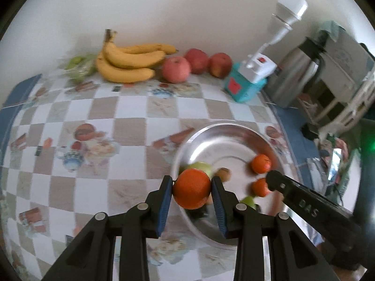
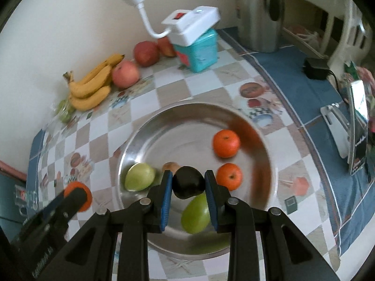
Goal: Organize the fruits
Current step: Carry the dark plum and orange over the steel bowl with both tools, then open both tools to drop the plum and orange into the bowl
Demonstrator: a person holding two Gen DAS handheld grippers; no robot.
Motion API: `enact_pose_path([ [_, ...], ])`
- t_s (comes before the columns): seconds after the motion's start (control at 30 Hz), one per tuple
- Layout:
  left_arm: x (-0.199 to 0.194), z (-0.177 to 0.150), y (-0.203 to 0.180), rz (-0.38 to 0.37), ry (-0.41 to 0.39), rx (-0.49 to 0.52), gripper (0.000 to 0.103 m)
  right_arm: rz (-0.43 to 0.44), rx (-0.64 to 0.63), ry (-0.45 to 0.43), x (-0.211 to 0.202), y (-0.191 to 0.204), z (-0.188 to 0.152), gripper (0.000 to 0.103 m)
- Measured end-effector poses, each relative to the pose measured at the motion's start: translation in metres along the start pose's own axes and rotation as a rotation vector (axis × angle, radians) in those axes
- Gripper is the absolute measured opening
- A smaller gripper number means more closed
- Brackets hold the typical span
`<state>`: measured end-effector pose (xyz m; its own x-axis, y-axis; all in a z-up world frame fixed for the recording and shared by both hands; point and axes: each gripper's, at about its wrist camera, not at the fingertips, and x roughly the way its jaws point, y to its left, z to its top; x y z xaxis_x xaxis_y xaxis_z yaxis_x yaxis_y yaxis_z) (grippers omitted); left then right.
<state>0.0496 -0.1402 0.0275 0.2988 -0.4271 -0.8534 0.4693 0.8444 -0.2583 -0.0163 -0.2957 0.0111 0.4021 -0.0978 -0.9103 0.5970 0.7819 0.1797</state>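
Observation:
My left gripper (image 1: 192, 190) is shut on an orange (image 1: 192, 188) and holds it over the left rim of a steel bowl (image 1: 234, 131). My right gripper (image 2: 188, 185) is shut on a dark avocado (image 2: 187, 182) above the same bowl (image 2: 140, 131). In the bowl lie two oranges (image 2: 226, 143) (image 2: 229, 176), two green pears (image 2: 140, 176) (image 2: 195, 214) and a small brown fruit (image 2: 171, 166). The left gripper with its orange (image 2: 78, 195) shows at the lower left of the right wrist view. The right gripper's finger (image 1: 304, 201) crosses the left wrist view.
Bananas (image 1: 131, 63), three red apples (image 1: 175, 69) and bagged green fruit (image 1: 79, 66) lie along the wall on the checkered tablecloth (image 1: 117, 117). A teal box (image 1: 243, 85) with a white lamp (image 1: 281, 18), a steel kettle (image 1: 297, 70) and a phone stand (image 2: 356, 126) stand to the right.

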Motion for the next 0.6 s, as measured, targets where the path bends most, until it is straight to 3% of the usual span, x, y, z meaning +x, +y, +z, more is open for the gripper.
enact_pose_path([
  [0.6, 0.042, -0.006, -0.003, 0.007, 0.049, 0.024, 0.036, 0.029, -0.005, 0.068, 0.03, 0.001, -0.004, 0.029],
])
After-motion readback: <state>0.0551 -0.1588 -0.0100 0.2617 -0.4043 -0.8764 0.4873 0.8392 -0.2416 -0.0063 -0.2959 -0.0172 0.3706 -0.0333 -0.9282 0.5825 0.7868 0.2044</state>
